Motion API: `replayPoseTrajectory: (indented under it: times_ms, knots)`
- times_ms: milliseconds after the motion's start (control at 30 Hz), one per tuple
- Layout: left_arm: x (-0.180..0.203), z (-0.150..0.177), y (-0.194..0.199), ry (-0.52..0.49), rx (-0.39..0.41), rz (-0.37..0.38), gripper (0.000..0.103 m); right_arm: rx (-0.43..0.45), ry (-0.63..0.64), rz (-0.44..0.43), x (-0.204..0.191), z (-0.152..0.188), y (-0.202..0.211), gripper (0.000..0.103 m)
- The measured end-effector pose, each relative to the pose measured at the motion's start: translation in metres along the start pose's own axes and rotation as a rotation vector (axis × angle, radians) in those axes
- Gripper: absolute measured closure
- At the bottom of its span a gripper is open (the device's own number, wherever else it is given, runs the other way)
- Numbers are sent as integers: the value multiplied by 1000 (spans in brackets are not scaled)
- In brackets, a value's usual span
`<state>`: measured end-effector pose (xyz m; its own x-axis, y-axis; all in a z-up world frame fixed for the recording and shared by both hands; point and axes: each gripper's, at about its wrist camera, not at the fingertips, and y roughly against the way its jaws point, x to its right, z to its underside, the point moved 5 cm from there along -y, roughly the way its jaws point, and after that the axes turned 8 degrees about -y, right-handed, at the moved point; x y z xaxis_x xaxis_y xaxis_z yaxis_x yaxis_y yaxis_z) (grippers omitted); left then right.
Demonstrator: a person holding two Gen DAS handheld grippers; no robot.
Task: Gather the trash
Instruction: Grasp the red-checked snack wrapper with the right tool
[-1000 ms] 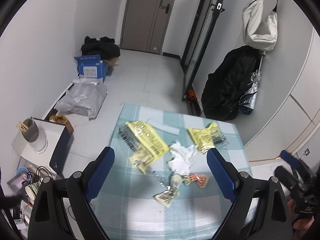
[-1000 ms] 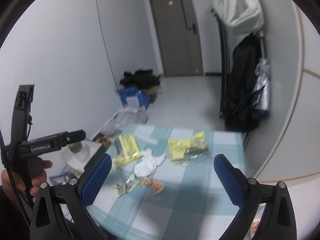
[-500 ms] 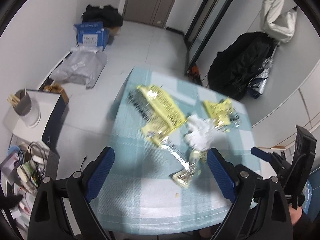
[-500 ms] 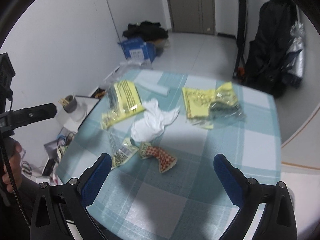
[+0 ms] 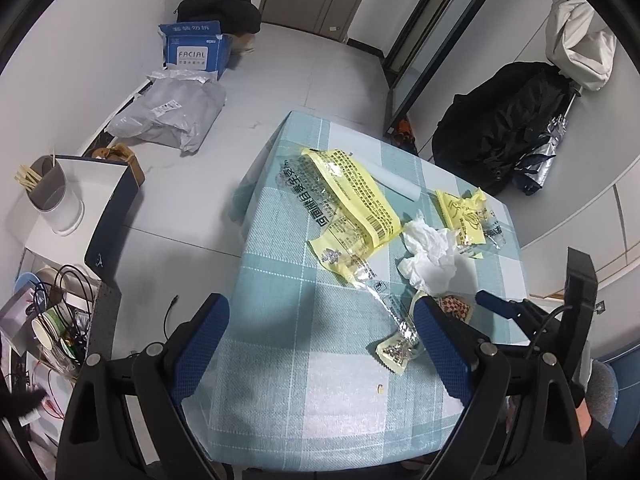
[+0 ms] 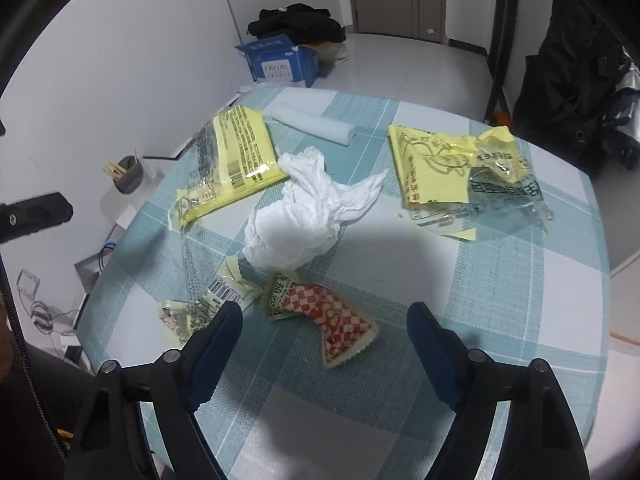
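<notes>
Right wrist view: a small table under a teal-and-white checked cloth (image 6: 520, 288) carries all the trash. Largest are two yellow-and-clear snack bags, one at the far left (image 6: 236, 160) and a crumpled one at the far right (image 6: 460, 176), with a white foam strip (image 6: 316, 124) lying between them at the back. In the middle sits a crumpled white tissue (image 6: 304, 216). Nearest the camera lie the smallest pieces: a red-checked sachet (image 6: 332, 320) and, just left of it, a pale torn wrapper (image 6: 208, 304).

The right gripper (image 6: 324, 340) hangs over the sachet with its jaws closing; the sachet lies between them, not yet pinched. The left gripper (image 5: 320, 344) stands wide over bare cloth with nothing in it.

All of this looks featherlight. The foil and film should be slick and springy, likely to skate if pushed flat, so a raised fold or twisted end is the best hold. The tissue is soft and should bunch up anywhere.
</notes>
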<state>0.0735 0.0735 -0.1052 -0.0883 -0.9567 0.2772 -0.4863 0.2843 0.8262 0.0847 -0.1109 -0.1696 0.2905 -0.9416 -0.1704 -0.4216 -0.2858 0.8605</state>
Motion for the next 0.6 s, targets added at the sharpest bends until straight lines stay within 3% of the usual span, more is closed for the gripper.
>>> replayPoseTrajectory:
  times_ms: [67,367,600]
  knots:
    - [-2,-2,-1,11,-5,3,11,-9,8,5,-1,1,-4,37]
    - [-4,-10,-2,44,20,6,11,1,123,54,-10,9,-7,74]
    - [0,-14,-5,50,17,-11,11,-4,99,28,-2,11,-3,76]
